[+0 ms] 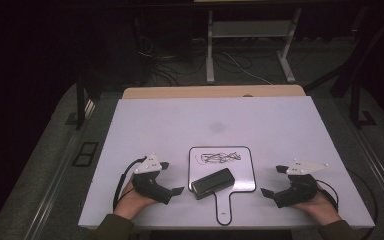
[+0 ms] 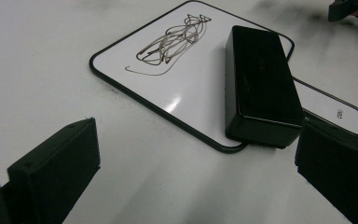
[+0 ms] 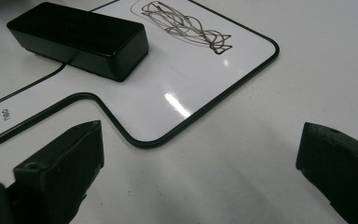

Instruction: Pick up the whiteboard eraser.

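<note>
Here, one black eraser [image 1: 212, 182] lies on one scribbled whiteboard [image 1: 222, 165]; left gripper [image 1: 172, 178] and right gripper [image 1: 273, 180] both gape empty.

bare table [image 1: 170, 125] is lying open between the fingers [image 2: 56, 172] of the left gripper [image 1: 172, 177] and ahead of them up to the whiteboard [image 2: 186, 98]; the black eraser [image 2: 261, 88] is sitting just beyond the right finger, blocking that side.
</note>
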### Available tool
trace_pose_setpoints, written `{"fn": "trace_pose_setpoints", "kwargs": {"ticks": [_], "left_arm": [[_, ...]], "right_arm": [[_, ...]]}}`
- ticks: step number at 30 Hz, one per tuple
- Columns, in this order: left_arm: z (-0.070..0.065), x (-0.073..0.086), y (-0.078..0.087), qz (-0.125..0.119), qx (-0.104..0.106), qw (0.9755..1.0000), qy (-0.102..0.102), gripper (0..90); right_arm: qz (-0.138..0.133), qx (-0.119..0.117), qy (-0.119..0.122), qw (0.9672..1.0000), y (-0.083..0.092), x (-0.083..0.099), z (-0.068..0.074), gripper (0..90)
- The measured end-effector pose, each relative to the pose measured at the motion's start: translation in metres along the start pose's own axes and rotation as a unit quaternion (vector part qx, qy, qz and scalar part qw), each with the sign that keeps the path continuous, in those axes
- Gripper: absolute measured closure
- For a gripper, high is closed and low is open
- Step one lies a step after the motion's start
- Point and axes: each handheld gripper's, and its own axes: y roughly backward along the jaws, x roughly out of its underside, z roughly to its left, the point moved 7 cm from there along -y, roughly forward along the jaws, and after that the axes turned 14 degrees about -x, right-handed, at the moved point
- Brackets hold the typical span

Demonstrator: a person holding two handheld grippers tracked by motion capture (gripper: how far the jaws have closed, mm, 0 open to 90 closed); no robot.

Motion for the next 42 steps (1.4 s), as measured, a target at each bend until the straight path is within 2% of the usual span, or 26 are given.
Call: {"fn": "trace_pose_setpoints", "kwargs": {"ticks": [9,18,23,26,34,42], "left_arm": [[0.001,-0.002,0.001,-0.003,-0.003,1.0000,0.009,0.0],[0.001,-0.005,0.005,-0.007,-0.010,0.9999,0.001,0.0],[0.000,-0.007,0.006,-0.008,-0.008,0.9999,-0.003,0.0],[0.000,-0.009,0.005,-0.009,-0.006,0.9999,0.003,0.0],[-0.001,-0.014,0.002,-0.010,-0.007,0.9999,0.002,0.0],[-0.004,-0.016,-0.001,-0.005,0.000,1.0000,-0.001,0.0]], "right_arm": [[-0.012,-0.004,-0.005,0.9999,0.003,-0.002,-0.001,0.0],[-0.019,-0.004,-0.001,0.9998,0.005,-0.004,0.001,0.0],[-0.022,-0.002,0.001,0.9998,0.006,-0.005,0.002,0.0],[-0.022,-0.002,-0.003,0.9998,0.007,-0.005,0.000,0.0],[-0.021,-0.002,-0.003,0.9998,0.007,-0.004,-0.001,0.0],[-0.028,-0.009,-0.007,0.9995,0.006,-0.005,-0.001,0.0]]}}
